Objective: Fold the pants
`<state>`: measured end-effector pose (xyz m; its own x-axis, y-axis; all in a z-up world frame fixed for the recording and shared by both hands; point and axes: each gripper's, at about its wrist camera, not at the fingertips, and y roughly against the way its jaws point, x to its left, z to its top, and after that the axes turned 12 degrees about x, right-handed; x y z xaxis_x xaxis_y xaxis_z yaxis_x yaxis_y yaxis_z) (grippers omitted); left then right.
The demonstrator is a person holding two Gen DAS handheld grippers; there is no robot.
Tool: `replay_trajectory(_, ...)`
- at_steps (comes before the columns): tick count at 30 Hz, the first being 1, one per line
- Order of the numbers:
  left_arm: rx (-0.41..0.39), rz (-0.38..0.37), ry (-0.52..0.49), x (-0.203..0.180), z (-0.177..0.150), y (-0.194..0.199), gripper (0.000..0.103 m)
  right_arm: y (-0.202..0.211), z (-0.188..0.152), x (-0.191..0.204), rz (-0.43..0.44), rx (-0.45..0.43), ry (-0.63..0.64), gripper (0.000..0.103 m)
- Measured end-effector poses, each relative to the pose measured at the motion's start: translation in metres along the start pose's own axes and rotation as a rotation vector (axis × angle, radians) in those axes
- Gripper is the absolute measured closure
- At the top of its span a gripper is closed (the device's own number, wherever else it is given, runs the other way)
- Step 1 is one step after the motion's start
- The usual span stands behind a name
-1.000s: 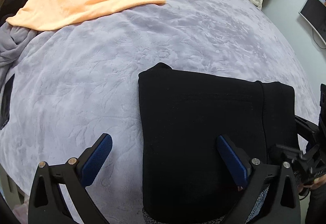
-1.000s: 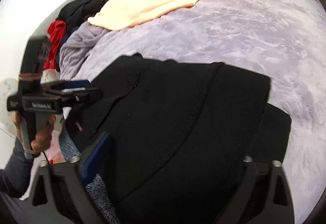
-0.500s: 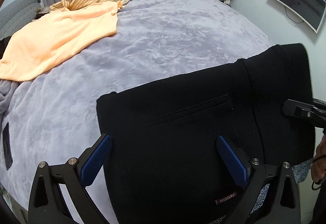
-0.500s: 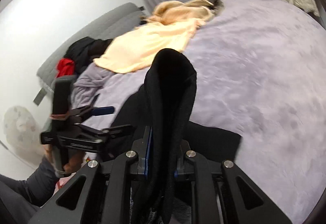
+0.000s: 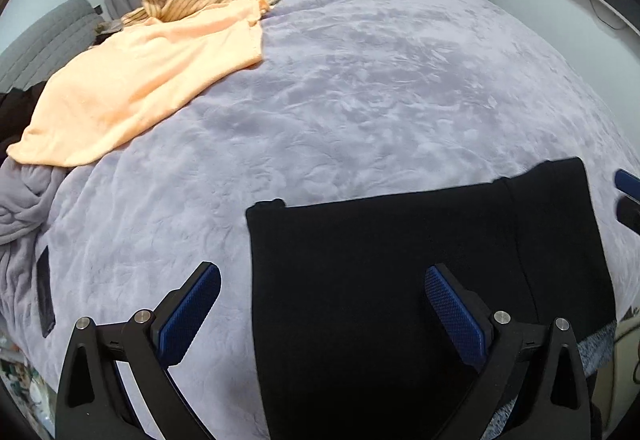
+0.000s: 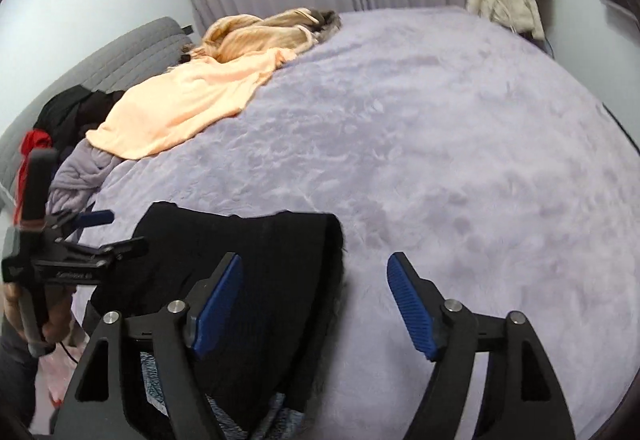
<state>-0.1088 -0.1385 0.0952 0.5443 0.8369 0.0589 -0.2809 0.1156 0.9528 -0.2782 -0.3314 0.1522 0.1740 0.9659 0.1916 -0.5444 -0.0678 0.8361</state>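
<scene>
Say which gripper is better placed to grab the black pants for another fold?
Left, probably. The left gripper is open and straddles the near left edge of the black pants. The right gripper is open too, but sits at their right edge, mostly over bare blanket.

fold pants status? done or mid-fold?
Looks done: the black pants lie as a compact folded rectangle on the lavender blanket. Nothing in hand: left gripper and right gripper both have jaws open. Left: maybe squaring the edges.
</scene>
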Motion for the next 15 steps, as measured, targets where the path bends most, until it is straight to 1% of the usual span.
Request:
replay_trajectory(1,0.026,0.004,0.032,0.004,0.006,-0.008,0.001,0.000,0.003,0.016,0.011,-0.011,0.056,0.020)
replay_trajectory(3,0.056,-0.008,0.083,0.010,0.013,-0.023,0.001,-0.009,0.009,0.045,0.039,0.002,0.147,0.020)
replay_trajectory(4,0.069,-0.012,0.105,0.012,0.016,-0.030,0.001,-0.019,0.013,0.057,0.036,0.017,0.174,0.020)
replay_trajectory(6,0.084,-0.017,0.159,0.020,0.020,-0.042,0.001,-0.047,0.023,0.065,-0.002,0.068,0.193,0.020)
replay_trajectory(7,0.097,-0.031,0.176,0.025,0.022,-0.047,0.001,-0.067,0.027,0.060,-0.023,0.115,0.168,0.020)
replay_trajectory(8,0.113,-0.048,0.185,0.027,0.022,-0.052,0.001,-0.083,0.031,0.053,-0.022,0.161,0.133,0.020)
replay_trajectory(10,0.139,-0.059,0.198,0.029,0.022,-0.063,0.000,-0.105,0.033,0.033,0.029,0.231,0.072,0.020)
replay_trajectory(12,0.139,-0.057,0.190,0.026,0.020,-0.071,0.000,-0.109,0.031,0.027,0.042,0.233,0.077,0.020)
replay_trajectory(15,0.136,-0.075,0.197,0.024,0.021,-0.077,0.000,-0.113,0.025,0.030,-0.005,0.230,0.123,0.018)
